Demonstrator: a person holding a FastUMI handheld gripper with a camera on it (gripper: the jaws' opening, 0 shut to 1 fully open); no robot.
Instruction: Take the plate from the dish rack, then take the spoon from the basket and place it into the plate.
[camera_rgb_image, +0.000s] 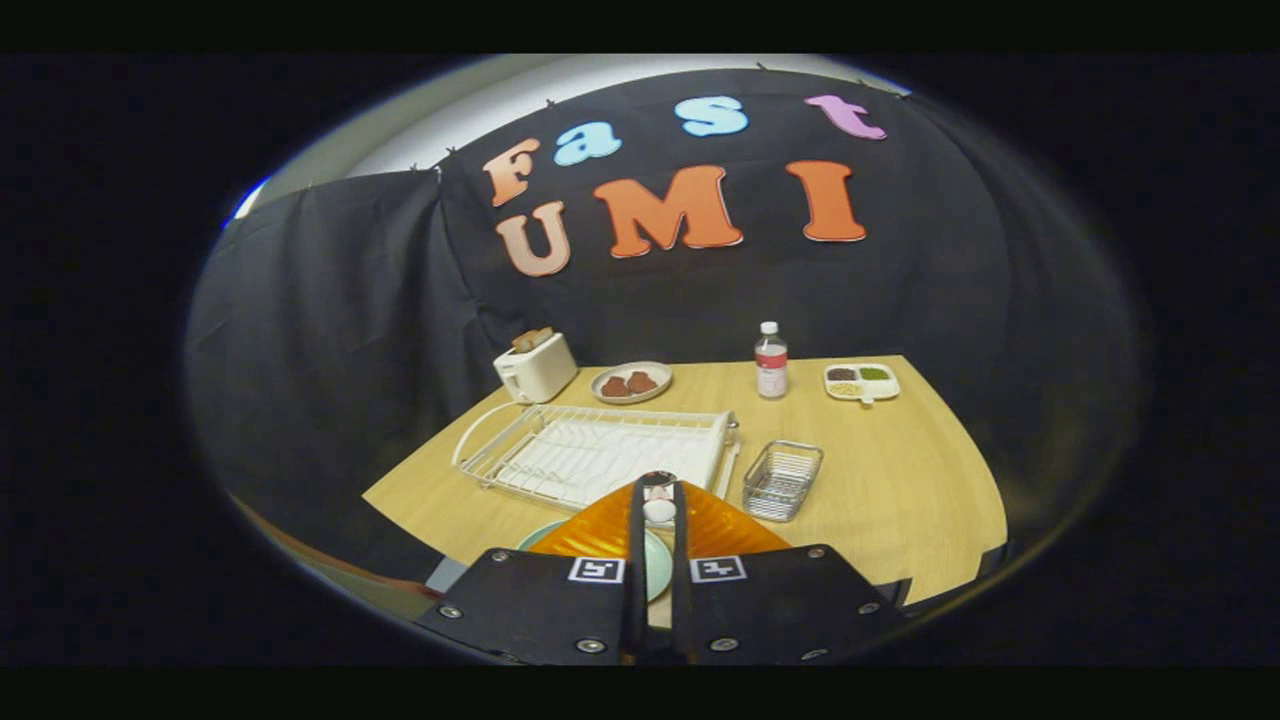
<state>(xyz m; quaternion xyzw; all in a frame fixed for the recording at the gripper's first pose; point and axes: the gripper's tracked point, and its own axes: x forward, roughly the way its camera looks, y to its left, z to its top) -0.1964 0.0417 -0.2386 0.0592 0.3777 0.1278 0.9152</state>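
Gripper (657, 492) sits level above the near edge of the table (900, 500), pointing fwd toward the dish rack (600, 455). Its fingers are nearly together, clamped on the spoon (658, 508); the spoon's pale bowl shows in the narrow gap betw. them, w/ a dark tip just at the fingertips. Pale green plate (655, 575) lies on the table right under the fingers, mostly hidden by the gripper body; spoon is held over it, contact w/ plate can't be told. Wire basket (782, 480) stands just right of the rack, ahead-right of the fingers. Beyond: toaster (535, 367), plate w/ brown food (630, 382), bottle (771, 361), divided tray (861, 381).
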